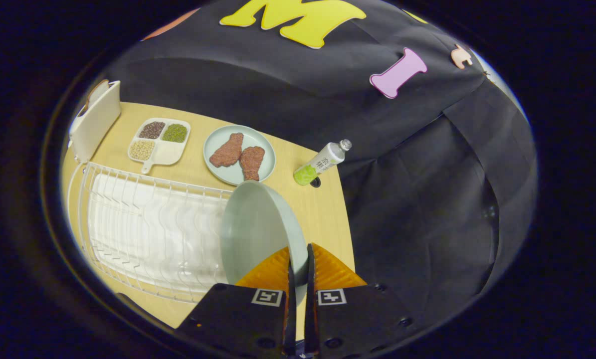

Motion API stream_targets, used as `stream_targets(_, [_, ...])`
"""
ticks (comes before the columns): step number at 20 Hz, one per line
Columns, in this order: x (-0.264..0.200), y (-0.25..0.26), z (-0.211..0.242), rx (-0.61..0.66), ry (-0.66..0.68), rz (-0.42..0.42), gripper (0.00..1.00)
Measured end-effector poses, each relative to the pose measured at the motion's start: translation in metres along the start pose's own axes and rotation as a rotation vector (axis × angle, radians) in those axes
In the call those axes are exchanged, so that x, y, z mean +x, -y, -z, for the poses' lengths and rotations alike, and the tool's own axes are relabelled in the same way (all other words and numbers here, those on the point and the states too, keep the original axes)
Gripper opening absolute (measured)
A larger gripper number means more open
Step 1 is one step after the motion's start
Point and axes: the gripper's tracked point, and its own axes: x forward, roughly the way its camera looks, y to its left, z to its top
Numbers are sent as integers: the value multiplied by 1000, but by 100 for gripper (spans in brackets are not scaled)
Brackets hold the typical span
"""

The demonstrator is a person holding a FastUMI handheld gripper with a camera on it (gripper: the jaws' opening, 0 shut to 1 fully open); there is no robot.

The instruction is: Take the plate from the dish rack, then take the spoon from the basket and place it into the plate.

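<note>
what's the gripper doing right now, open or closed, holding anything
Gripper: closed, both fingers pinching the rim of the pale green round plate, which stands on edge at the end of the white wire dish rack.

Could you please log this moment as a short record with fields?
claw: shut on the rim of the pale green round plate, held on edge
white wire dish rack: left of the plate
second green plate with brown food: beyond the rack
white divided tray of beans: beside it
green bottle: lying near the table edge
</note>
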Motion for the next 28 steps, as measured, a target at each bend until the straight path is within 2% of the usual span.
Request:
stream_targets(3, [-21,7,-2,4,62,2,12])
stream_targets(5, [-36,4,2,22,106,-52,12])
stream_targets(8, [-56,-16,21,69,122,-209,12])
stream_targets(12, [-80,-54,63,118,147,-492,12])
stream_targets(18, [-86,-102,152,139,147,-731,12])
stream_targets(20, [-79,-108,180,128,157,-776,12])
stream_targets(22, [-64,-109,207,126,162,-785,12])
stream_targets(28, [-18,-92,261,212,138,-848,12])
